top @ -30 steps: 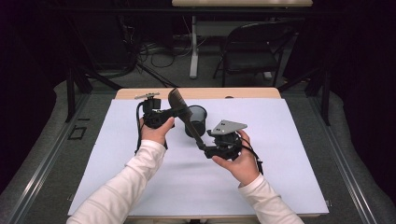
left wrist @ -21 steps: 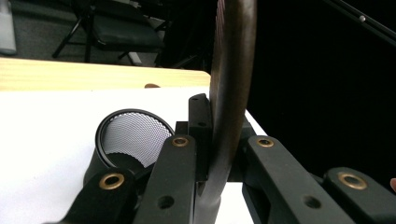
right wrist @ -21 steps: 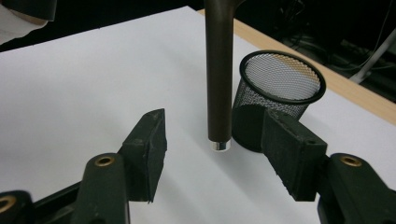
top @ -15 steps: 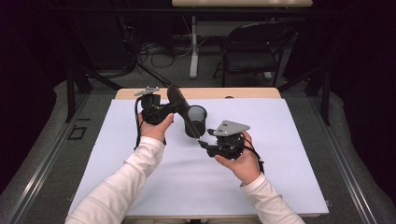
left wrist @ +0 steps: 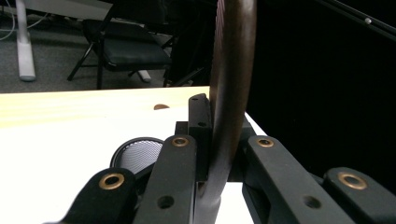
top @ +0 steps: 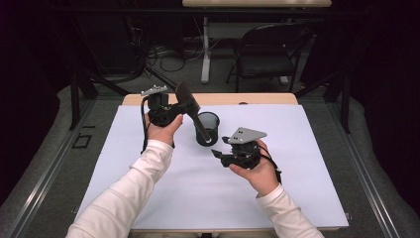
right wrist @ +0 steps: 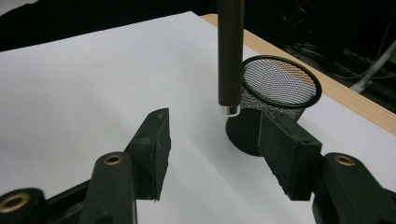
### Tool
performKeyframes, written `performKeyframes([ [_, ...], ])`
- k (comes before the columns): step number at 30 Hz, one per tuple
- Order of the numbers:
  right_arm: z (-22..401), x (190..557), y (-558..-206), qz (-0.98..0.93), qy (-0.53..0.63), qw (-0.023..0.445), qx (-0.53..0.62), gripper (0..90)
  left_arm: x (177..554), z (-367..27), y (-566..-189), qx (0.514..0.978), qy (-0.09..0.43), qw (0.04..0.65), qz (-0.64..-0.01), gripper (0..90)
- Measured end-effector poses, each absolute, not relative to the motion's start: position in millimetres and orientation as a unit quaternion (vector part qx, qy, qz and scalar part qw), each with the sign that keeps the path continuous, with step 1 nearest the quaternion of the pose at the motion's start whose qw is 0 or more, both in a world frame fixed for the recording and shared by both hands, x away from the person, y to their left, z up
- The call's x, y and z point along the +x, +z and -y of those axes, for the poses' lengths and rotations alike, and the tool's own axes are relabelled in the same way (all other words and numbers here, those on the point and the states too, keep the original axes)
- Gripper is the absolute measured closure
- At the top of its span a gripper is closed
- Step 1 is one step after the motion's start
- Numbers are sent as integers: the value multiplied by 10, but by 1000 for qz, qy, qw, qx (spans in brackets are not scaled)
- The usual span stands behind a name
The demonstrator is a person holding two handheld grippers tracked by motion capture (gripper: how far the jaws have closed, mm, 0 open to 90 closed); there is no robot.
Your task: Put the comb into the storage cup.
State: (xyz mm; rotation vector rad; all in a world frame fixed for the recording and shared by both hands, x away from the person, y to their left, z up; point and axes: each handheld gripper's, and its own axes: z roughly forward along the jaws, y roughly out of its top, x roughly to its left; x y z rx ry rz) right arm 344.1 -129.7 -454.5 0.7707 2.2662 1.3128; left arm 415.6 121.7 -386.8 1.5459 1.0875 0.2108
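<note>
1. Jaws of the left gripper (top: 166, 110) were seen pinched on the broad head of a dark brown spatula (top: 190, 110); in the left gripper view the curved blade (left wrist: 231, 93) was pressed between the two black pads.
2. Compared with a second earlier, the left hand (top: 161, 130) was found shifted only slightly up and away from the person, so that the spatula was carried a little toward the far edge of the tabletop (top: 148, 168).
3. The spatula was held tilted, head up at the left, handle sloping down to the right, with its lower end (top: 210, 139) hanging at the near side of the black mesh cup (top: 208, 128).
4. In the right gripper view the handle (right wrist: 231, 56) was shown upright, its tip just clear of the white surface, just beside the mesh cup (right wrist: 280, 93) and not inside it.
5. The right gripper (top: 218, 154) was held low over the tabletop near the handle's end, its jaws half spread with nothing between them; they had just been opened a little further after a slight closing.
6. From this it was judged that the handle had not yet been taken by the right gripper, and that a handover, or guidance of the handle into the cup, remained to be done.
</note>
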Motion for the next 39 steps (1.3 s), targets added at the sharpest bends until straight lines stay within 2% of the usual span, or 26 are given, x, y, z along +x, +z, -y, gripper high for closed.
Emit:
performKeyframes([
  [13, 1337, 3444, -4532, -806, 478, 202, 284, 450, 4252, -1152, -3762, 657, 101, 584, -466, 853],
  [23, 1381, 3479, -4526, -799, 487, 196, 292, 409, 4335, -1118, -3714, 650, 109, 588, -469, 853],
  [30, 1414, 3489, -4506, -791, 486, 190, 320, 286, 4374, -1112, -3689, 646, 116, 588, -473, 853],
  [35, 1430, 3481, -4492, -789, 492, 182, 320, 245, 4395, -1114, -3678, 645, 120, 587, -475, 853],
  [39, 1429, 3472, -4482, -786, 497, 178, 322, 245, 4413, -1117, -3667, 642, 124, 588, -476, 853],
])
